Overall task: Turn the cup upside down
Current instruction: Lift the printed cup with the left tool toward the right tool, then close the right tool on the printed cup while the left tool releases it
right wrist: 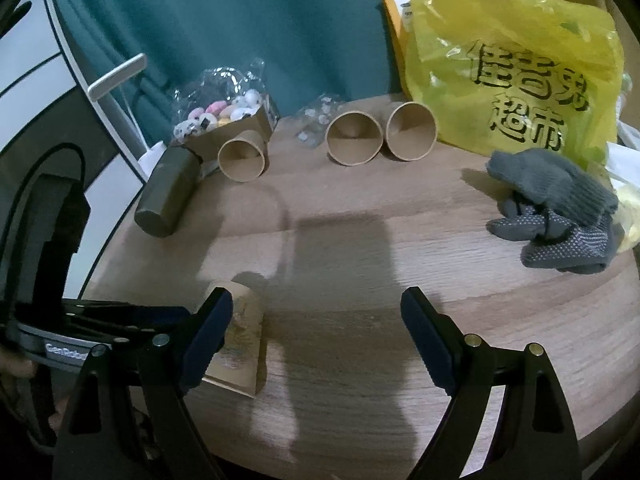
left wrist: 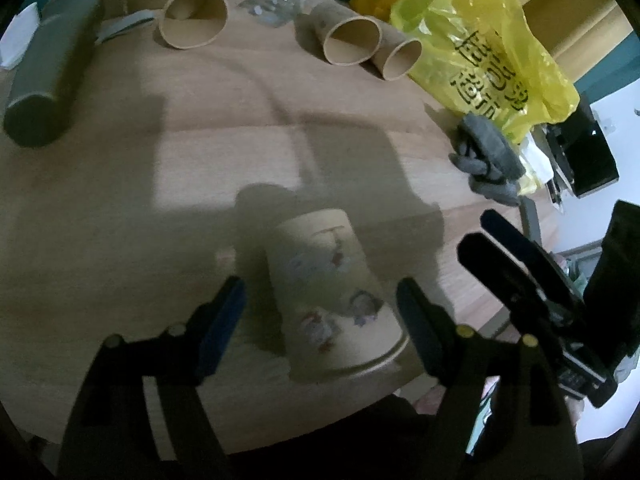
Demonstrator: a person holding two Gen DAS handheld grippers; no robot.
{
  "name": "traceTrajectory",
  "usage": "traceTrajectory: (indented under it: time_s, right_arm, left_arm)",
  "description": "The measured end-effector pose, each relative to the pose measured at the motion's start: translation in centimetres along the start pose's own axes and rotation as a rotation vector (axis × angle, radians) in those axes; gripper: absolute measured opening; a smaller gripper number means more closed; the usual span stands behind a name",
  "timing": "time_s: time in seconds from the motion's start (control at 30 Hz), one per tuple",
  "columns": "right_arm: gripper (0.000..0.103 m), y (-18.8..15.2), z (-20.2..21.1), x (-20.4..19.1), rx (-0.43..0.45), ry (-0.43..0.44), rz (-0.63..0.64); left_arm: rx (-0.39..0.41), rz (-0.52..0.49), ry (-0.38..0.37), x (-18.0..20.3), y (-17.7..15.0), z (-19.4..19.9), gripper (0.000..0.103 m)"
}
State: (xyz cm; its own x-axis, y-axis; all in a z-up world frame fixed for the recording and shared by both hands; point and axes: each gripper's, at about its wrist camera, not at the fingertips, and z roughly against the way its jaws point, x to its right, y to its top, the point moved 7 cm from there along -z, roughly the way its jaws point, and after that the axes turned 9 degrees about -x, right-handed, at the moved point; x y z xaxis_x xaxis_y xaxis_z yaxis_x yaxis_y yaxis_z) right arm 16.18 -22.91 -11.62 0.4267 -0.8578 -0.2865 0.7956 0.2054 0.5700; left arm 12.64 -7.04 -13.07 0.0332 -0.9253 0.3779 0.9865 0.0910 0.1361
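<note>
A printed paper cup point(left wrist: 332, 296) stands upside down, rim on the round wooden table point(left wrist: 200, 160), close to the near edge. My left gripper point(left wrist: 320, 312) is open, its fingers on either side of the cup with gaps. In the right wrist view the same cup point(right wrist: 240, 336) sits at the lower left, partly hidden behind the left finger. My right gripper point(right wrist: 316, 328) is open and empty above bare table, to the right of the cup. The right gripper also shows in the left wrist view point(left wrist: 520, 264).
Three brown paper cups point(right wrist: 352, 138) lie on their sides at the back. A dark green cylinder point(right wrist: 168, 192) lies at back left beside a cardboard box of sweets point(right wrist: 224, 120). A yellow plastic bag point(right wrist: 508, 72) and grey gloves point(right wrist: 556, 212) sit at the right.
</note>
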Motion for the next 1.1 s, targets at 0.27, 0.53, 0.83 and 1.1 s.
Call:
traceTrajectory:
  time_s: [0.27, 0.53, 0.83, 1.1]
  right_arm:
    - [0.088, 1.8, -2.0, -2.9, -0.152, 0.046, 0.114]
    - [0.088, 2.7, -5.3, -6.0, -0.338, 0.028, 0.142]
    - [0.083, 1.7, -8.9, -8.5, -0.548, -0.043, 0.209]
    - [0.066, 0.9, -11.1, -8.7, -0.681, -0.047, 0.208]
  left_arm:
    - [0.105, 0.015, 0.023, -3.3, -1.5, 3.6, 0.079]
    - [0.285, 0.114, 0.124, -10.4, -4.2, 5.8, 0.079]
    - [0.338, 0.178, 0.104, -15.5, -4.8, 5.6, 0.079]
    - [0.350, 0.203, 0.075, -17.3, -5.3, 5.6, 0.079]
